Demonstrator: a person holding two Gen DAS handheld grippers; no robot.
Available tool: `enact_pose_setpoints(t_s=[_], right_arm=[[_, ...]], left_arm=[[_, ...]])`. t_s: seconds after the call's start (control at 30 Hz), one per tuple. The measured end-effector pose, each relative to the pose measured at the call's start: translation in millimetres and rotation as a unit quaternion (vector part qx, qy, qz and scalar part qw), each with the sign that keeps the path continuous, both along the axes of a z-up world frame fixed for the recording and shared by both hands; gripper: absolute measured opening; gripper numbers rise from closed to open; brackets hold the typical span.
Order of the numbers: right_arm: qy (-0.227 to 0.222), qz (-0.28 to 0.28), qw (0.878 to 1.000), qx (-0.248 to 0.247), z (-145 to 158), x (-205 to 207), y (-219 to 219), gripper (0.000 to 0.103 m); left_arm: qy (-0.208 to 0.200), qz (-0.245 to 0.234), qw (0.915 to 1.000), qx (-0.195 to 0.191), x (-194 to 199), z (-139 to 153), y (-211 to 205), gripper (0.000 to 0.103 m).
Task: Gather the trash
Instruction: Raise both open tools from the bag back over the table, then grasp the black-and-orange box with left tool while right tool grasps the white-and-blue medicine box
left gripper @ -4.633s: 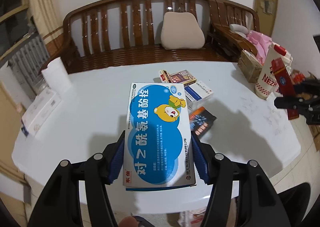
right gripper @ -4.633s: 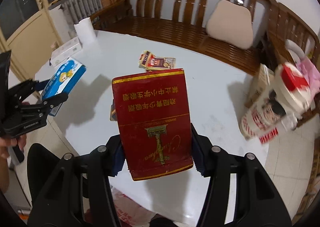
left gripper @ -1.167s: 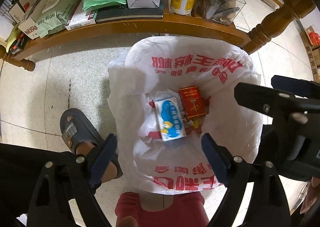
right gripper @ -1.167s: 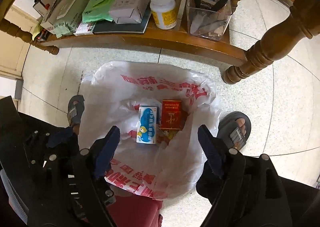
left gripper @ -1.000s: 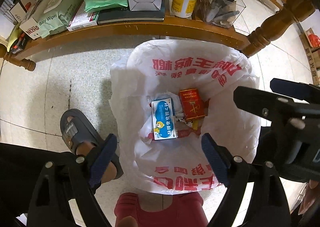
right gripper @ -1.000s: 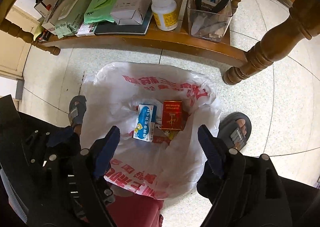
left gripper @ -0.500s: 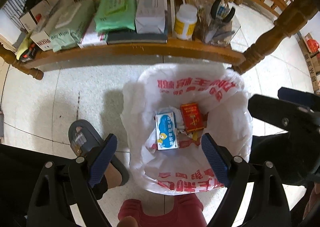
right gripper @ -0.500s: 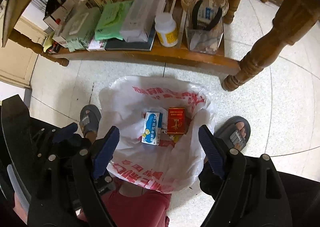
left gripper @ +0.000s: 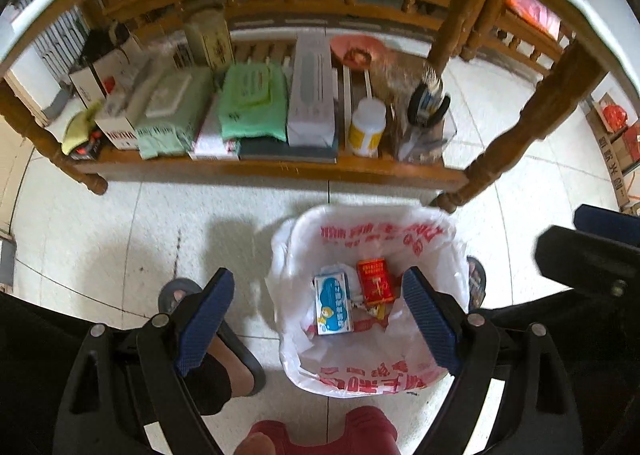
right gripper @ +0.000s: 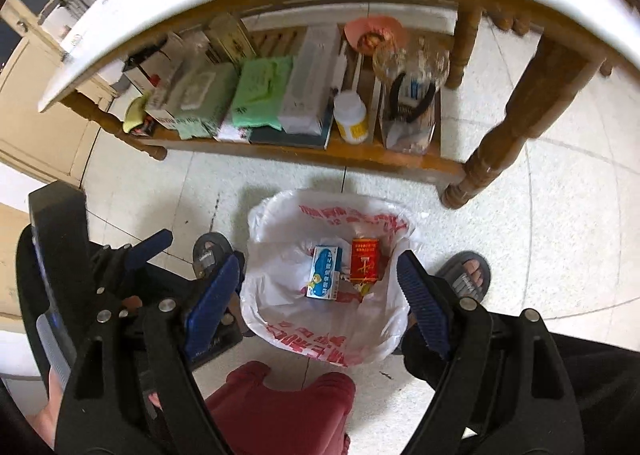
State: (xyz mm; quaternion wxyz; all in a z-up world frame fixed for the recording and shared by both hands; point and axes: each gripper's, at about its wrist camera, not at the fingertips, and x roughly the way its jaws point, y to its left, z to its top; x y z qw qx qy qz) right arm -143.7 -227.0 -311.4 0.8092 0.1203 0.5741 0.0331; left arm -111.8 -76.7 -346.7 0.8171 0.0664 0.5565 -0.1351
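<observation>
A bin lined with a white bag with red print (left gripper: pixel 372 231) (right gripper: pixel 280 295) stands on the tiled floor in front of the table. Inside lie a blue medicine box (left gripper: pixel 333 310) (right gripper: pixel 325 271) and a red cigarette carton (left gripper: pixel 374 280) (right gripper: pixel 364 259), side by side. My left gripper (left gripper: pixel 318 319) is open and empty, high above the bin. My right gripper (right gripper: pixel 318 295) is open and empty, also above the bin. The right gripper's body shows in the left wrist view (left gripper: pixel 588 255); the left gripper shows in the right wrist view (right gripper: pixel 120 271).
A wooden table with turned legs (left gripper: pixel 516 143) stands behind the bin; its lower shelf (left gripper: pixel 256 165) holds wipes packs, boxes, a white pill bottle (left gripper: pixel 366 127) and a clear container with pliers. The person's sandalled feet (right gripper: pixel 468 275) flank the bin. A red stool (right gripper: pixel 280 407) is below.
Both boxes, held earlier over the table, were released into the bin. Over the last second both grippers have risen away from the bin, so more of the table shows.
</observation>
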Motion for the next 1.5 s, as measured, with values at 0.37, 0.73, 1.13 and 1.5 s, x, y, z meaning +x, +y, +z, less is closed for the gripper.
enact_pose_setpoints(t_s=[0.37, 0.73, 1.13, 1.5], right_arm=[[-0.095, 0.038, 0.995, -0.014, 132.4, -1.9, 2.2, 0.081], [-0.158, 0.048, 0.985, -0.046, 232.8, 51.0, -15.5, 0.086], [-0.152, 0.043, 0.986, -0.057, 270.1, 172.4, -23.7, 0.089], [-0.086, 0.052, 0.992, -0.077, 208.4, 307.4, -29.0, 0.095]], left_arm=[[-0.095, -0.004, 0.9945, -0.044, 17.0, 116.0, 15.9, 0.084], [-0.186, -0.057, 0.9798, -0.047, 82.4, 213.7, 20.4, 0.09], [-0.186, -0.133, 0.9715, -0.064, 159.8, 223.3, -2.4, 0.092], [-0.136, -0.157, 0.9732, -0.099, 234.5, 179.3, -28.1, 0.094]])
